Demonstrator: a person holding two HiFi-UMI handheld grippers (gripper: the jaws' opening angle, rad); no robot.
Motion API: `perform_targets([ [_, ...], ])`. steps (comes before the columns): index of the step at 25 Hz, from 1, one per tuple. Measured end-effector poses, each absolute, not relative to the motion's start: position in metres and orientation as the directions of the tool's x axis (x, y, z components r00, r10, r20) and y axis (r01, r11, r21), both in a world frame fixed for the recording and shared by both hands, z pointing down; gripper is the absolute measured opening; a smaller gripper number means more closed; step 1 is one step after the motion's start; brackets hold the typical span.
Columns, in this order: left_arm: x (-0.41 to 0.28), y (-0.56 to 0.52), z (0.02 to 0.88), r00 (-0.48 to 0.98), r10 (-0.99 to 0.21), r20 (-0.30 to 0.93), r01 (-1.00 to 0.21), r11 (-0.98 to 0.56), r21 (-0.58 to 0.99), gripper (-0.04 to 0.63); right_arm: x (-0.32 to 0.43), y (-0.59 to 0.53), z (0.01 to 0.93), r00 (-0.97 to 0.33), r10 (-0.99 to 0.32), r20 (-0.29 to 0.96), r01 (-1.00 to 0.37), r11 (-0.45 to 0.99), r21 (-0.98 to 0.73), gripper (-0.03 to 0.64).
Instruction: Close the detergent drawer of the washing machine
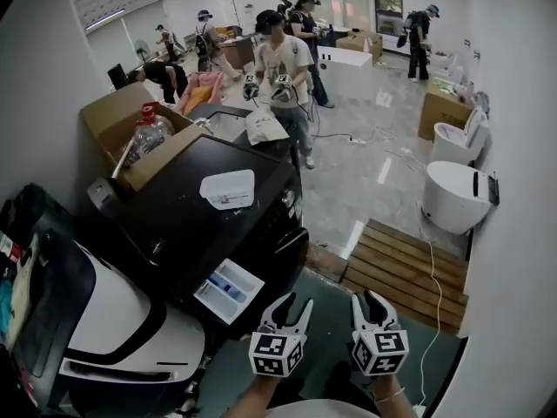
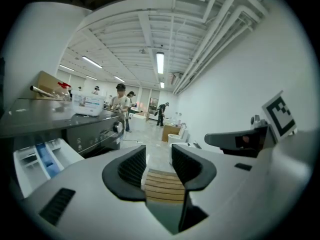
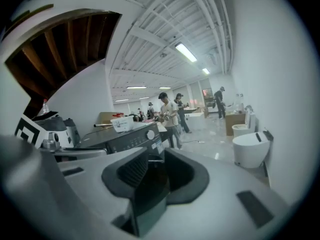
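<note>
The black washing machine (image 1: 209, 225) stands left of centre in the head view. Its white detergent drawer (image 1: 228, 290) is pulled out toward me, and a blue insert shows inside it. My left gripper (image 1: 291, 309) hovers just right of the drawer's front, a little apart from it, open and empty. My right gripper (image 1: 372, 307) hangs beside it further right, open, holding nothing. The left gripper view shows the drawer (image 2: 42, 159) at far left, off to the side of the left gripper (image 2: 159, 156). Ahead of the right gripper (image 3: 156, 159) is the machine's control panel (image 3: 127, 139); the drawer is hidden there.
A white plastic box (image 1: 228, 188) lies on the washer's top, with a cardboard box (image 1: 122, 133) holding a bottle behind it. A white appliance (image 1: 113, 320) stands at lower left. A wooden pallet (image 1: 405, 273) lies on the floor to the right, near white toilets (image 1: 457, 194). People (image 1: 283, 59) work farther back.
</note>
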State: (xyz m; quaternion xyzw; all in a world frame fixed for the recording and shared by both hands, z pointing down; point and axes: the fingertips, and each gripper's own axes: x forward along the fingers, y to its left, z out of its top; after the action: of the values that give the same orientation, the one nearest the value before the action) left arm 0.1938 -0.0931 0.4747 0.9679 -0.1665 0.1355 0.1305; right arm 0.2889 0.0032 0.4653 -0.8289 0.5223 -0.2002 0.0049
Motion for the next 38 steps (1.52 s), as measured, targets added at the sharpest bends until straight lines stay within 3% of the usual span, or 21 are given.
perform_targets([
  [8, 0.148, -0.117, 0.478, 0.782, -0.548, 0.298, -0.613, -0.763, 0.206, 0.153, 0.265, -0.055, 0.468, 0.083, -0.939, 0.334, -0.963, -0.161, -0.214, 0.087],
  [17, 0.093, -0.126, 0.482, 0.604, -0.742, 0.291, -0.797, -0.568, 0.204, 0.153, 0.233, -0.096, 0.475, -0.153, -0.930, 0.333, -0.976, 0.089, -0.200, 0.087],
  [27, 0.034, -0.124, 0.498, 0.439, -0.835, 0.332, -0.897, -0.390, 0.206, 0.153, 0.182, -0.122, 0.495, -0.323, -0.862, 0.391, -0.945, 0.274, -0.177, 0.087],
  [38, -0.019, -0.113, 0.518, 0.318, -0.866, 0.386, -0.944, -0.252, 0.213, 0.153, 0.159, -0.137, 0.509, -0.365, -0.825, 0.431, -0.931, 0.321, -0.172, 0.087],
])
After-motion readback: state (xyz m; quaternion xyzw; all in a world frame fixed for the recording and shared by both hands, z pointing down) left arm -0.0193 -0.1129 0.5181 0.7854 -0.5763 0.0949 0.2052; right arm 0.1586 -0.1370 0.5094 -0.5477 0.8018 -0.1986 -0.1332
